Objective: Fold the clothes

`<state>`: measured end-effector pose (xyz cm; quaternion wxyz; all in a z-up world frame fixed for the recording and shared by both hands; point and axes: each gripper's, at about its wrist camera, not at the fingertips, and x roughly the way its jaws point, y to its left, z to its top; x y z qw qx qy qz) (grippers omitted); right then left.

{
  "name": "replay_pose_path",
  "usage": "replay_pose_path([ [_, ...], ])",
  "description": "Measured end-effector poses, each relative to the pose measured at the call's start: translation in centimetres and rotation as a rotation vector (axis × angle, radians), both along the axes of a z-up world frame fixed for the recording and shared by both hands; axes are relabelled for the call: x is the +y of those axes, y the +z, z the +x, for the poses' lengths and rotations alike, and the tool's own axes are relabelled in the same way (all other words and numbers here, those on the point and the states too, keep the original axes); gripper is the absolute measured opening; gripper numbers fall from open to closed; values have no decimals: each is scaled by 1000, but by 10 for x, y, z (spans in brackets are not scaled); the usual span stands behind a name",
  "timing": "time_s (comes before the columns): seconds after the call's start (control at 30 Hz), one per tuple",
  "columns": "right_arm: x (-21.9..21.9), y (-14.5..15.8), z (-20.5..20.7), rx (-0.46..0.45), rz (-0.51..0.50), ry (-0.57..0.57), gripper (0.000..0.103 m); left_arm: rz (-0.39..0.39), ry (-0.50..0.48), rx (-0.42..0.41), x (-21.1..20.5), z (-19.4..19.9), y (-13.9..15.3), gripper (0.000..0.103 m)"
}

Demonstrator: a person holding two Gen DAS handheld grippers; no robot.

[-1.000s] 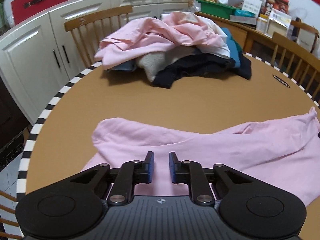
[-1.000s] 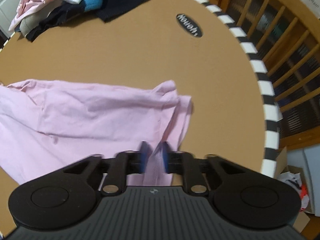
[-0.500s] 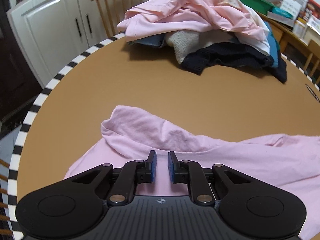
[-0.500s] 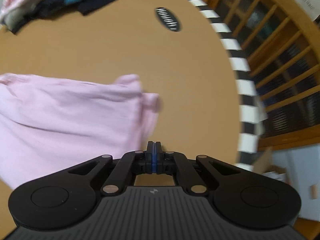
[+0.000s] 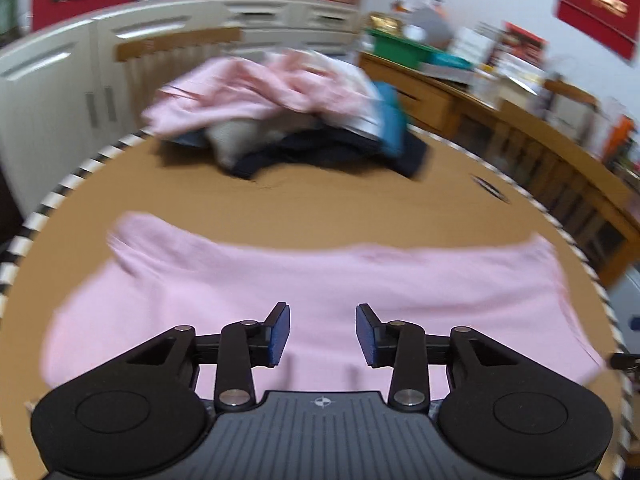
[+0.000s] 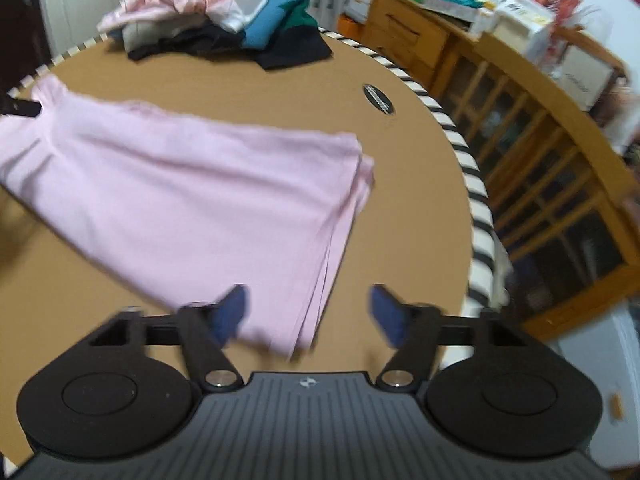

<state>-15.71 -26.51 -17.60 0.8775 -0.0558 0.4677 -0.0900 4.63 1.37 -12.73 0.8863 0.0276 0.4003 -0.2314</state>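
Note:
A light pink garment [image 5: 320,280] lies folded flat across the near half of the round brown table [image 5: 360,208]. My left gripper [image 5: 322,334] hovers over its near edge; its jaws are opening and nothing is pinched between the blue pads. In the right wrist view the same pink garment [image 6: 192,192] spreads to the left, its layered folded edge running toward me. My right gripper [image 6: 310,314] is above the garment's near right corner, jaws opening wide, the corner lying loose under the gap.
A heap of unfolded clothes [image 5: 280,120], pink, white, teal and black, sits at the table's far side [image 6: 224,20]. The table rim is black-and-white striped [image 6: 476,208]. Wooden chairs [image 6: 560,184] stand close on the right, white cabinets [image 5: 52,92] behind.
Both grippers have let go of the pink garment and opened, the right one from fully shut to wide. Both pulled back toward me; the garment now lies flatter and smoother.

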Motion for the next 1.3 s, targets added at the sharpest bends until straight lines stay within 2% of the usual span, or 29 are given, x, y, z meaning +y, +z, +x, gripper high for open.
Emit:
replay_pose_path([
  [0.07,19,-6,-15,-72,-69,-17,82,9,-61,10,-17,-17,-10,41],
  [0.13,37,-12,-25,-136,-141,-50,71,45,-104,-5,-32,-29,-21,41],
  [0.2,49,-21,-30,-178,-189,-80,45,71,-131,-16,-40,-40,-28,41],
  [0.23,51,-26,-30,-169,-197,-100,38,76,-133,-11,-41,-43,-31,41],
  [0.27,53,-31,-29,-156,-201,-121,25,80,-135,-7,-41,-46,-33,41],
  [0.43,57,-47,-20,-121,-210,-191,22,100,-129,14,-40,-50,-42,41],
  [0.57,58,-53,-9,-112,-202,-221,14,104,-94,49,-37,-38,-48,41],
  [0.77,55,-56,2,-100,-204,-287,14,125,-101,57,-39,-33,-51,41],
  [0.87,49,-54,7,-103,-172,-302,15,136,-109,56,-41,-33,-50,42],
  [1.0,43,-53,12,-89,-134,-311,9,139,-114,57,-41,-33,-50,42],
  [1.13,39,-50,15,-65,-123,-305,7,152,-130,46,-43,-34,-51,43],
  [1.3,39,-47,16,-36,-135,-246,4,149,-133,51,-43,-33,-51,43],
])
